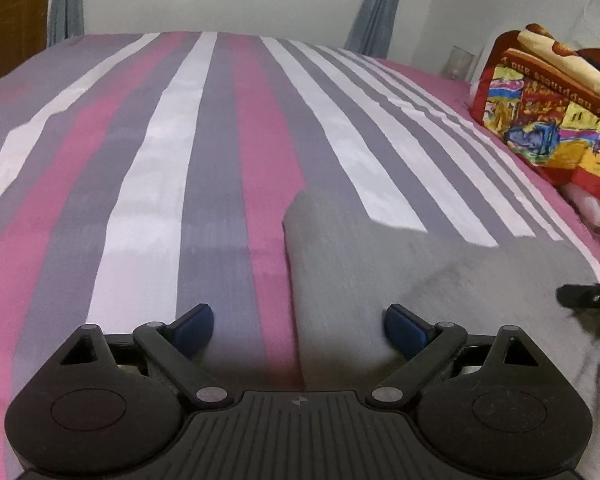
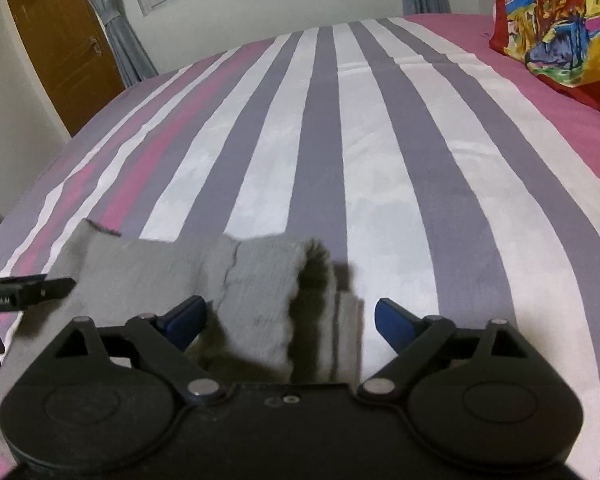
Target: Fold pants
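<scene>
Grey pants (image 1: 420, 264) lie flat on the striped bedsheet (image 1: 204, 140), filling the lower right of the left wrist view. My left gripper (image 1: 298, 324) hangs open over their left edge, one fingertip above the sheet and the other above the grey cloth. In the right wrist view the pants (image 2: 172, 272) show a turned-over end with a fuzzy darker inside (image 2: 312, 280). My right gripper (image 2: 290, 316) is open over that end, and the pads do not press the cloth. A black part of the other gripper shows at each view's edge.
A bright red and yellow patterned cushion (image 1: 548, 108) sits at the right side of the bed, also seen as a cushion (image 2: 556, 28) in the right wrist view. A wooden door (image 2: 56, 48), grey curtains (image 2: 120, 40) and a window stand beyond the bed's far edge.
</scene>
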